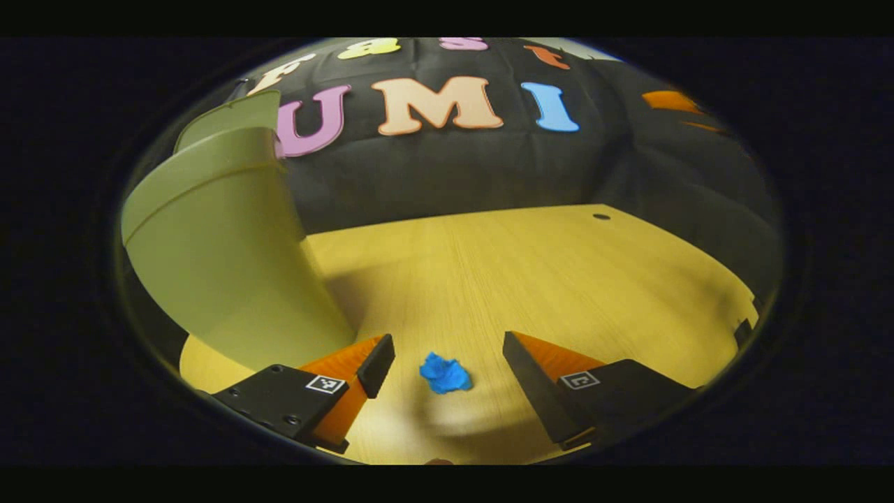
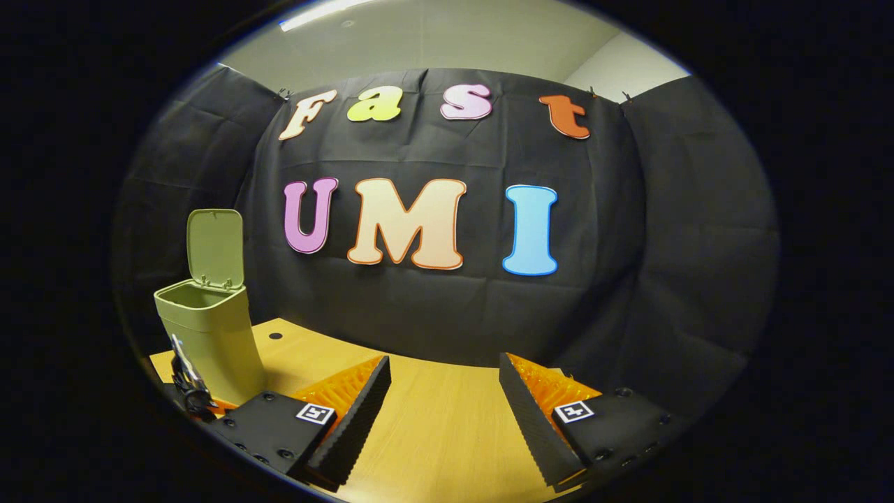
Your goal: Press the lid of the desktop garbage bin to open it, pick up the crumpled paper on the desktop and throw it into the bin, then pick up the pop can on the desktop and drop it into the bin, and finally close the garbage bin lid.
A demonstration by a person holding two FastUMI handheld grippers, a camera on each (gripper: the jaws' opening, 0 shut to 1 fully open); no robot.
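Bin (image 1: 223, 251) looms at the left of the left gripper view, and low centre the blue crumpled paper (image 1: 445, 374) lies on the desk (image 1: 559, 279) between the left claw (image 1: 447, 360)'s spread fingers, untouched. Best drop straight down and close evenly so it doesn't skid. Over in the right gripper view, the lid (image 2: 215, 248) stands upright, upper left; the right claw (image 2: 445, 391) gapes empty.

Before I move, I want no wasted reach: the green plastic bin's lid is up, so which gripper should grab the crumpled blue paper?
Left. The left gripper hangs open with the crumpled blue paper between its fingers, beside the green plastic bin. The right gripper is open over bare wooden desktop.
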